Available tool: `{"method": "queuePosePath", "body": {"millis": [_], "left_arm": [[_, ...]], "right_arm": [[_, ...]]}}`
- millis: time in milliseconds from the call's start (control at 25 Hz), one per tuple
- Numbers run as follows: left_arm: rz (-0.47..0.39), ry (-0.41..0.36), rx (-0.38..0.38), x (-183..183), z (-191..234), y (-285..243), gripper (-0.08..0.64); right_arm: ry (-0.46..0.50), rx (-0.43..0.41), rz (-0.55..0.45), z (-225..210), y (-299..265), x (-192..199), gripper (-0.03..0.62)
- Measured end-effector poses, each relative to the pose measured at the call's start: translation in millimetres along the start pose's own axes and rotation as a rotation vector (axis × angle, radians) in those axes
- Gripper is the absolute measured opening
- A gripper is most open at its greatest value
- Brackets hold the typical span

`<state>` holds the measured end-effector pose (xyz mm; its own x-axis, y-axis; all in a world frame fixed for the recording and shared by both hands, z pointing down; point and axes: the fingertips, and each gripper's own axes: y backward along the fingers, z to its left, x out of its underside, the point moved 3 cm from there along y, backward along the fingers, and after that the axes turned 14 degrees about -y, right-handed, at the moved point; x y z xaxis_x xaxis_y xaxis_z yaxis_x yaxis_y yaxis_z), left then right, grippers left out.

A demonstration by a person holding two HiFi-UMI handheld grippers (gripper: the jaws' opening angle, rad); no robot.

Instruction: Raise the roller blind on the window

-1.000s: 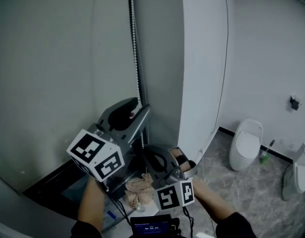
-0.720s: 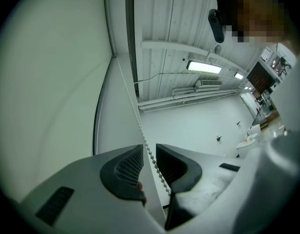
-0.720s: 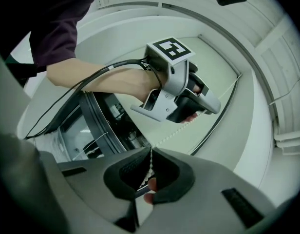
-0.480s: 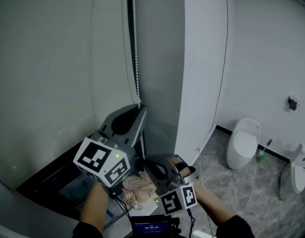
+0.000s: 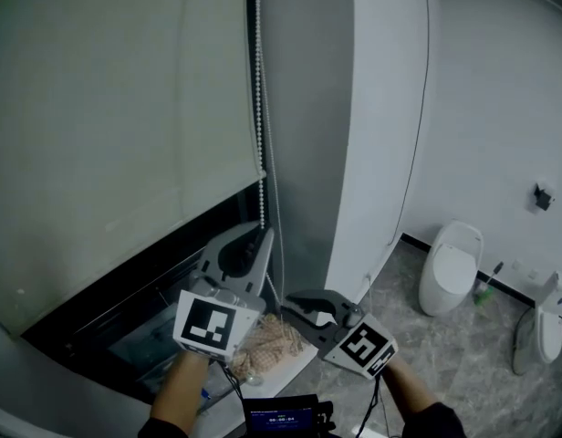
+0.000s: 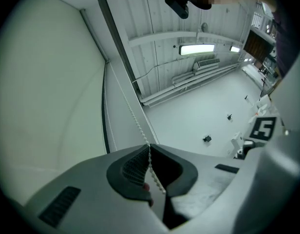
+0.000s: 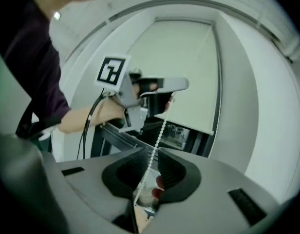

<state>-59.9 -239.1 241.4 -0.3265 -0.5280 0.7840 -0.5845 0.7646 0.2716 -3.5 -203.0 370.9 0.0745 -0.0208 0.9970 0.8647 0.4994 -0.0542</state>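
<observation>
The pale roller blind covers the upper window, and its bottom bar hangs above a strip of dark glass. A white bead chain runs down beside it. My left gripper is shut on the chain, which is pinched at the jaw tips and runs taut up to the blind. Lower and to the right, my right gripper has its jaws opening. The chain passes loose through the gap between them. The right gripper view also shows the left gripper higher on the chain.
A white wall panel stands right of the chain. On the tiled floor at the right are a toilet and another white fixture. A patterned cloth bundle lies on the sill below my grippers.
My left gripper has moved down with the chain. The blind's bottom edge has risen and bared more dark glass. The right gripper has turned, and its jaws have parted from the chain.
</observation>
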Motion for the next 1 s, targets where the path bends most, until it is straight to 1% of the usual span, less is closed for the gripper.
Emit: {"method": "queuePosePath", "body": {"millis": [40, 80, 120, 160, 240, 360, 480, 520, 600, 680, 800, 920, 1000], "left_arm": [[-0.001, -0.003, -0.001, 0.0, 1.0, 2.6, 0.017], [-0.002, -0.009, 0.002, 0.9, 1.1, 5.4, 0.017], [-0.002, -0.016, 0.007, 2.9, 0.0, 8.4, 0.016], [-0.001, -0.02, 0.013, 6.1, -2.8, 11.6, 0.017], [0.008, -0.02, 0.033, 17.5, -13.7, 18.2, 0.017], [0.036, -0.016, 0.071, 45.9, -38.8, 28.5, 0.017], [0.073, -0.035, 0.102, 72.6, -67.6, 32.5, 0.016], [0.085, -0.045, 0.111, 80.2, -78.0, 32.7, 0.017], [0.107, -0.048, 0.13, 92.0, -95.8, 34.3, 0.017], [0.122, -0.034, 0.149, 95.0, -104.3, 36.4, 0.016], [0.139, -0.037, 0.18, 93.4, -107.6, 40.4, 0.017], [0.167, -0.063, 0.19, 91.6, -113.8, 45.2, 0.017], [0.176, -0.055, 0.188, 93.8, -115.7, 49.0, 0.017]], "right_arm": [[-0.084, -0.024, -0.024, -4.2, 4.9, -9.5, 0.047], [-0.143, -0.038, -0.05, -9.0, 9.0, -20.0, 0.048], [-0.176, -0.051, -0.078, -13.7, 11.8, -31.6, 0.062], [-0.185, -0.062, -0.11, -18.6, 13.4, -44.2, 0.073], [-0.158, -0.071, -0.169, -28.6, 13.6, -69.5, 0.081], [-0.136, -0.057, -0.236, -34.8, 4.0, -110.0, 0.081], [-0.096, -0.013, -0.252, -42.4, -4.4, -141.2, 0.081], [-0.098, -0.008, -0.257, -45.6, -4.9, -147.0, 0.081], [-0.13, -0.016, -0.269, -51.3, -6.0, -155.1, 0.081], [-0.166, -0.026, -0.275, -54.8, -9.4, -169.6, 0.081], [-0.2, -0.026, -0.281, -57.1, -16.0, -194.1, 0.08], [-0.189, 0.007, -0.298, -56.9, -13.8, -202.7, 0.074], [-0.18, 0.019, -0.302, -54.5, -12.8, -202.0, 0.044]]}}
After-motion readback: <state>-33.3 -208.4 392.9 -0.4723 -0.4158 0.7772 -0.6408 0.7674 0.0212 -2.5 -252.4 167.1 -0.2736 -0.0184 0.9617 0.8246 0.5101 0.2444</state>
